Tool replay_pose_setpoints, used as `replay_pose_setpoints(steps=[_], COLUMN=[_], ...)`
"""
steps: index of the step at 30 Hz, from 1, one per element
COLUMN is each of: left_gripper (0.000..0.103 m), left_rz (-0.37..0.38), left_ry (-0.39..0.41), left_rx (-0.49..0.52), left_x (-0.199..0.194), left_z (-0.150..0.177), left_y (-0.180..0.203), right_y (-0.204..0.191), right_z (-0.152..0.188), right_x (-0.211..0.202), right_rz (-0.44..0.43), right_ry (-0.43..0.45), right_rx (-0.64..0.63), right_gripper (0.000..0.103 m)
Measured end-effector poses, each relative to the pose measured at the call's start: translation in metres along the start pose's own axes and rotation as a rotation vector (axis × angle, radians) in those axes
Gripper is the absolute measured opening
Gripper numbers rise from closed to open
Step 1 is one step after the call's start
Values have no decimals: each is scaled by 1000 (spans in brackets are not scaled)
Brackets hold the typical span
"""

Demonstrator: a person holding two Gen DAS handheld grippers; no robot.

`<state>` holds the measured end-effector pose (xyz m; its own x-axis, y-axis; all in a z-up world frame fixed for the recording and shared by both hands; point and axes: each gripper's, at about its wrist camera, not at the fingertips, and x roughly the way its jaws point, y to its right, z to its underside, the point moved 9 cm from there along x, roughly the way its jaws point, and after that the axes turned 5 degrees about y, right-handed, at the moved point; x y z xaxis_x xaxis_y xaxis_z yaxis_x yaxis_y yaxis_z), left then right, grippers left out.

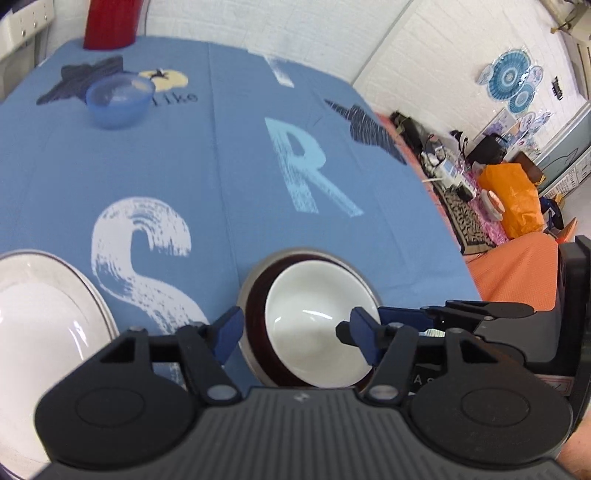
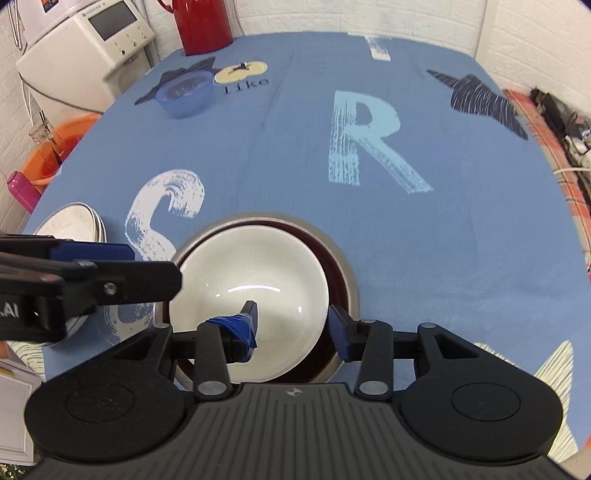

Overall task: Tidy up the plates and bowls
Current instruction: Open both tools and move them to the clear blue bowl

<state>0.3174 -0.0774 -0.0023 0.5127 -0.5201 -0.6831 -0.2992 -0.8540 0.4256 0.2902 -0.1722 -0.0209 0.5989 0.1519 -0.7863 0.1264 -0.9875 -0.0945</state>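
Blue tablecloth [image 2: 424, 258] with big printed letters covers the table. On it, largest first: stack of white plates [image 1: 40, 317] at near left, and the nested bowl stack close in front of you, a metal bowl [image 2: 341, 254] holding a dark red bowl [image 2: 334, 273] with a white bowl [image 2: 251, 273] on top. Far off sits a lone blue bowl [image 2: 184, 92] beside the red jug [image 2: 203, 26], well apart from the stack.

Your right gripper [image 2: 291, 325] is spread: one finger hangs inside the white bowl, the other outside its right rim, so the rim sits between them, not pinched that I can see. Your left gripper [image 1: 291, 332] is spread too, above the stack's left side, gripping nothing.

Risks, my read:
- White bowl is glossy and sits off-centre, tilted in the red one. A shallow pinch on the rim could let it slip or rock.
- Both grippers crowd one stack. Your left arm crosses close to the right fingers, so they could collide.
- Nudge the metal bowl and the whole stack slides on the cloth.
- Blue bowl is far off, so it's a long reach.
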Motion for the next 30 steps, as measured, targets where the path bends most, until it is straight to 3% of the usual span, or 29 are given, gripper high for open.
replay_pose_setpoints(steps=[5,14,21,30], left_gripper=[62,62,62,62], left_rz=[0,-151,-216,-211], left_ry=[57,120,117,159], left_rx=[-22,-74,-205,-250], left_x=[-27,-66,-61,-11], left_z=[-16,-39,-71,-165], left_y=[-15,-104,-182,-225], right_y=[2,-28,-63,-95], right_z=[-7,-34,-90,-195], right_x=[-16,-5,38,118], right_rz=[-21,-118,-161,-180], right_ry=[44,42,19,42], right_rx=[39,51,18,53], right_gripper=[27,27,28,28])
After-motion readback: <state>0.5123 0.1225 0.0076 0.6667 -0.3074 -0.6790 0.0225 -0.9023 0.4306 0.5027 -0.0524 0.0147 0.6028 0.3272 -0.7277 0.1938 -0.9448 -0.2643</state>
